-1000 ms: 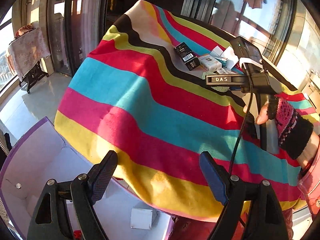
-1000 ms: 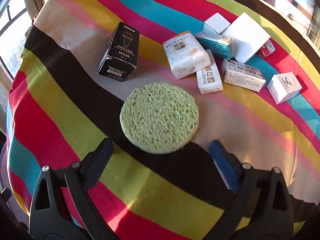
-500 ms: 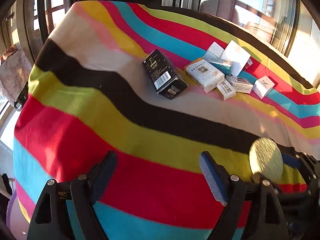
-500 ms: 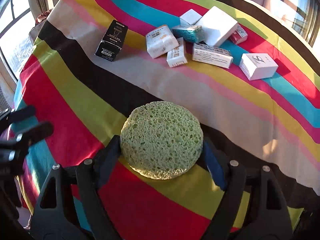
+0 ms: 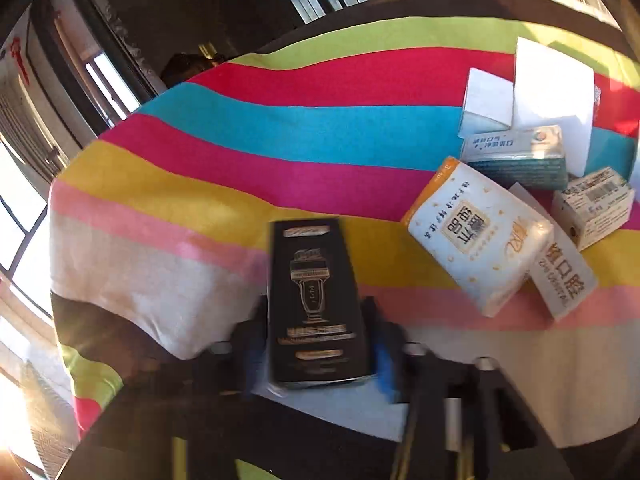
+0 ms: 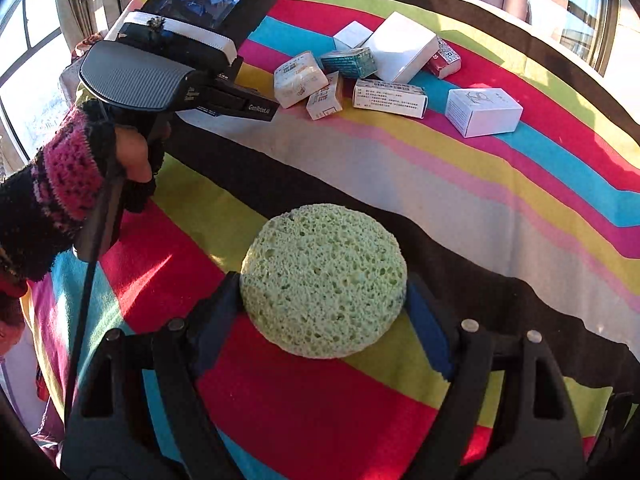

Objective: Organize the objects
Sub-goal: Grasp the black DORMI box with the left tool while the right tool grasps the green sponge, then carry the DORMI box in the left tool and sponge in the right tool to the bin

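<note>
A black box with a gold shaver drawing (image 5: 316, 304) lies on the striped cloth (image 5: 240, 152). It sits between the blue pads of my left gripper (image 5: 317, 322), whose jaws are closing and touch its two long sides. In the right wrist view the left gripper's grey body (image 6: 176, 60) hides that box. A hand in a pink and black knitted glove (image 6: 76, 172) holds its handle. My right gripper (image 6: 324, 307) is shut on a round green sponge (image 6: 324, 280), held tilted just above the cloth (image 6: 500, 208) near the front edge.
Several small packs and boxes cluster at the far side: a white tissue pack (image 5: 476, 236), a teal box (image 6: 348, 62), a large white box (image 6: 402, 52), a white cube box (image 6: 482, 110). Windows surround the table, and the cloth drops off at its left edge.
My left gripper swung in from beyond the table's edge to the black box and closed around it. My right gripper closed on the sponge and drew it back toward the near edge.
</note>
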`<state>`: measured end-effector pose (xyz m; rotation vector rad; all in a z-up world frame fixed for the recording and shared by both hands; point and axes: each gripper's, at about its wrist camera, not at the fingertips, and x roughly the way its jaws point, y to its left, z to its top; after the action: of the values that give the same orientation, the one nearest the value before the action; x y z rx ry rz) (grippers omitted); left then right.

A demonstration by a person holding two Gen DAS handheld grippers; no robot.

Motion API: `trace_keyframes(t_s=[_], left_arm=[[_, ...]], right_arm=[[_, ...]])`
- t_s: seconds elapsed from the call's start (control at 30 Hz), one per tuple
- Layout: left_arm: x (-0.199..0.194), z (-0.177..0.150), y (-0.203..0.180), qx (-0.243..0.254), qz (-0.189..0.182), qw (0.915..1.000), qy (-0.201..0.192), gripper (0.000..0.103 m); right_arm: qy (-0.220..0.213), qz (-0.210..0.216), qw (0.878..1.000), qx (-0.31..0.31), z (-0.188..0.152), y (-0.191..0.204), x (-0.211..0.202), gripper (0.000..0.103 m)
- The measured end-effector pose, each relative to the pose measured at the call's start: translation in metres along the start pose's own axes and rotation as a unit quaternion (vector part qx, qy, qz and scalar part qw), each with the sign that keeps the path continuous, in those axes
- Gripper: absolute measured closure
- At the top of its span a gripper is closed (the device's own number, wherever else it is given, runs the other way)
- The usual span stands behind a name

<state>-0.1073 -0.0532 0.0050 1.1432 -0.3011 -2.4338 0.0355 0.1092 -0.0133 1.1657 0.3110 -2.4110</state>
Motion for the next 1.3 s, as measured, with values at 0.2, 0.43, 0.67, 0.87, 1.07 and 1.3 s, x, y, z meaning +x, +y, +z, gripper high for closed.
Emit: trace_keyframes(t_s=[0.2,0.43,0.67,0.87,1.07,1.3], left_arm=[[-0.052,-0.056,0.027,-0.033,-0.186,0.982,0.007,0.063],[-0.057,-0.087,0.039,-0.023,-0.217,0.9756,0.024,0.037],[-0.054,-0.079,0.036,-0.05,-0.215,0.9754,0.011,0.063],[-0.052,-0.079,0.045,-0.068,-0.224,0.9722,0.012,0.063],[-0.054,-0.079,0.038,-0.052,-0.204,0.9776,0.012,0.062],[-0.073,-0.099,0.041,-0.054,-0.207,0.9767,0.014,0.063]], right_arm=[[0.0,0.001,1.0,0.001,0.0,-0.001,-0.001,0.02],[0.0,0.001,1.0,0.001,0.0,-0.001,0.0,0.02],[0.0,0.001,1.0,0.001,0.0,-0.001,0.0,0.02],[-0.001,0.0,1.0,0.001,0.0,-0.002,-0.001,0.02],[-0.001,0.0,1.0,0.001,0.001,-0.002,0.0,0.02],[-0.001,0.0,1.0,0.006,-0.003,-0.001,-0.004,0.02]])
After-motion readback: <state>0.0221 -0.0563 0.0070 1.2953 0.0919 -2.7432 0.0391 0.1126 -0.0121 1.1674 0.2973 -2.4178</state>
